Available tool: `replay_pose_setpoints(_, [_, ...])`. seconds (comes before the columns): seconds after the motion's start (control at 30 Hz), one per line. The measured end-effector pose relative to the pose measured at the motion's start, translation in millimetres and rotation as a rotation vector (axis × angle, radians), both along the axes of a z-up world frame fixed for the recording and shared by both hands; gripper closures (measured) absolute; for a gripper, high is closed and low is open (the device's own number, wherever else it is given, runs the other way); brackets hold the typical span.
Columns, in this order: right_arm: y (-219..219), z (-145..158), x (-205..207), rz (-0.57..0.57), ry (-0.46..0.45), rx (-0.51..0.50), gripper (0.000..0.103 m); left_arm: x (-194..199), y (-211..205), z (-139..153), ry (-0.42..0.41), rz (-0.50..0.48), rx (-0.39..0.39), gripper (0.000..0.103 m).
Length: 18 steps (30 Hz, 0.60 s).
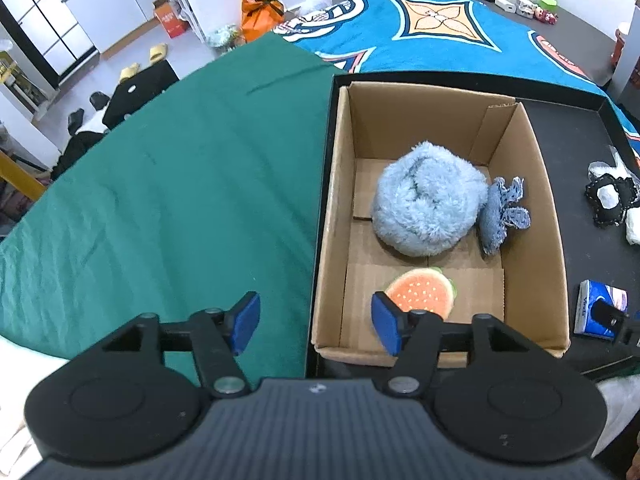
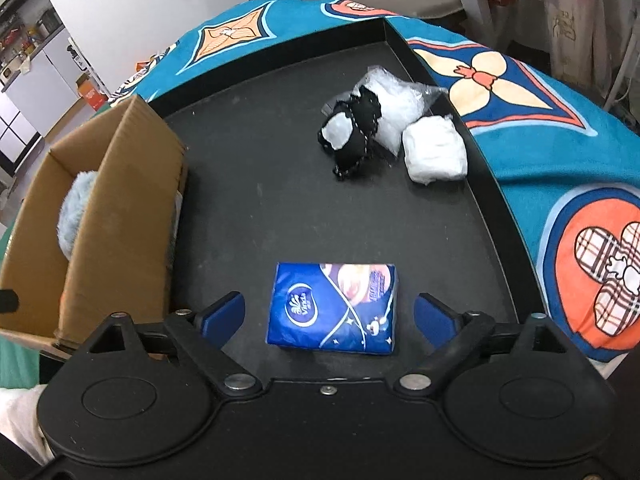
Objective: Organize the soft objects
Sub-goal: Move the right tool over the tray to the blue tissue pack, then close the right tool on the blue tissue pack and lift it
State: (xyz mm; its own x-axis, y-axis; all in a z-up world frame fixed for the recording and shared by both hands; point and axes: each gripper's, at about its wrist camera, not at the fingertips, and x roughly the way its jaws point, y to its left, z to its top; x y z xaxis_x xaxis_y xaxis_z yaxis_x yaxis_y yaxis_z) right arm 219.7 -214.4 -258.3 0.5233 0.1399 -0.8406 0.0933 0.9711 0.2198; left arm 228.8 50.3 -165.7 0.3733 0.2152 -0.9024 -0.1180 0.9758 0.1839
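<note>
A cardboard box (image 1: 338,216) stands in a black tray (image 2: 280,184). Inside it lie a fluffy light-blue plush (image 1: 428,204), a small denim soft toy (image 1: 500,216) and an orange burger-shaped plush (image 1: 422,292). My left gripper (image 1: 316,322) hovers open over the box's near left wall, nothing between its blue pads; the burger plush lies just beyond the right pad (image 1: 386,322). My right gripper (image 2: 330,316) is open, its pads on either side of a blue tissue pack (image 2: 332,308) lying on the tray, apart from it.
On the tray's far right lie a black lace-trimmed piece (image 2: 352,136), a crinkled clear bag (image 2: 394,100) and a white wrapped bundle (image 2: 434,148). A green cloth (image 1: 160,184) covers the table left of the box; a blue patterned blanket (image 2: 540,136) lies around the tray.
</note>
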Motion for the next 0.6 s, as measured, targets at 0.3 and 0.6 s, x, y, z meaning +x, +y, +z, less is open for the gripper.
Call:
replay_pose_setpoints(0.3, [13,-13,2,0.037,0.015,-0.063,0.013,8,-9,-6,0.032,-0.019,0.037,0.038])
replay_pose_setpoints(0.6, [8,-11,4,0.052,0.024,-0.11,0.032,11,-14,-8,0.049,-0.026,0.051,0.038])
